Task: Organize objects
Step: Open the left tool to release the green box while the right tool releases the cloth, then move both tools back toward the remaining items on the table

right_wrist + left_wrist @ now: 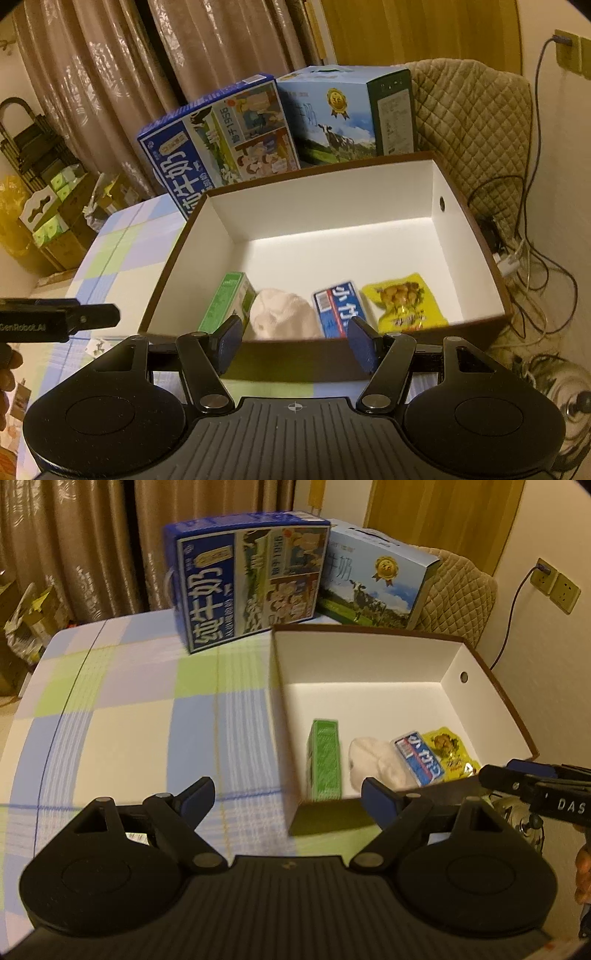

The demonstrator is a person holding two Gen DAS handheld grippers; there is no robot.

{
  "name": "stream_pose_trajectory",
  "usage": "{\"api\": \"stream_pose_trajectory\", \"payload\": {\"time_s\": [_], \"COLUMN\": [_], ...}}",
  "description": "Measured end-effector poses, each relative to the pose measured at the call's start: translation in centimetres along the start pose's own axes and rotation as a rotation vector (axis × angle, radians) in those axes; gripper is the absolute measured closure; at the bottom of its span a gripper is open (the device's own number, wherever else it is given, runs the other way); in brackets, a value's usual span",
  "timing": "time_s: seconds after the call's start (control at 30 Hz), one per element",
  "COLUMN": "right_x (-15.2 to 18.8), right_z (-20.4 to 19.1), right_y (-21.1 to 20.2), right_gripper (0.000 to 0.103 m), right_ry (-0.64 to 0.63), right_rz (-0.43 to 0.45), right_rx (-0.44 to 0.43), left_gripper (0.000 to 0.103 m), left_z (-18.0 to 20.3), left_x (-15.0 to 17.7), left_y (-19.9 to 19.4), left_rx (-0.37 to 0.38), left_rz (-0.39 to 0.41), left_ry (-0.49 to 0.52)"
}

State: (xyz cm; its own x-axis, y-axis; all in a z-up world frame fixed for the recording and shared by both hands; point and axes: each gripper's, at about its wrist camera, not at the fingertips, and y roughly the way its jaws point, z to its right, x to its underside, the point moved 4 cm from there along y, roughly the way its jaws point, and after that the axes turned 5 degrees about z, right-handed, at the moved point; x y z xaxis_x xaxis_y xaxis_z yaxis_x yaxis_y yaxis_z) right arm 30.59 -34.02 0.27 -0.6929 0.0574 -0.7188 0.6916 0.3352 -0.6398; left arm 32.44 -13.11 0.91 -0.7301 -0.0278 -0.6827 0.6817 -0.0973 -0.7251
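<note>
Both the left gripper and right gripper are spread wide and hold nothing, near the box on the counter, where a green carton, white cloth, blue packet and yellow snack bag lie.

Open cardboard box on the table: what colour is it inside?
White inside, brown outer rim; clearest in the right wrist view.

Both wrist views close, sharing the box.

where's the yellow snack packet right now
The yellow snack packet lies flat inside the brown box, at the right end of the near row, beside the blue packet.
</note>
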Motion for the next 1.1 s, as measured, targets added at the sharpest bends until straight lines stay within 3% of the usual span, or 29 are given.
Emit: {"api": "stream_pose_trajectory", "payload": {"time_s": [0.43, 1.1], "right_x": [3.0, 7.4], "right_z": [-4.1, -11.3], "right_y": [-0.7, 2.7], "right_gripper": [0.042, 0.042], "right_ry": [-0.026, -0.131], "right_rz": [-0.052, -0.182], "right_rx": [-0.077, -0.178], "left_gripper": [0.019, 0.019], "left_z": [-5.7, -16.1], "left_x": [4.0, 11.3], "left_y": [-4.1, -8.7], "left_rx": [-0.087, -0.263], "left_rz": [-0.008, -0.086], "left_ry": [-0.089, -0.266]}}
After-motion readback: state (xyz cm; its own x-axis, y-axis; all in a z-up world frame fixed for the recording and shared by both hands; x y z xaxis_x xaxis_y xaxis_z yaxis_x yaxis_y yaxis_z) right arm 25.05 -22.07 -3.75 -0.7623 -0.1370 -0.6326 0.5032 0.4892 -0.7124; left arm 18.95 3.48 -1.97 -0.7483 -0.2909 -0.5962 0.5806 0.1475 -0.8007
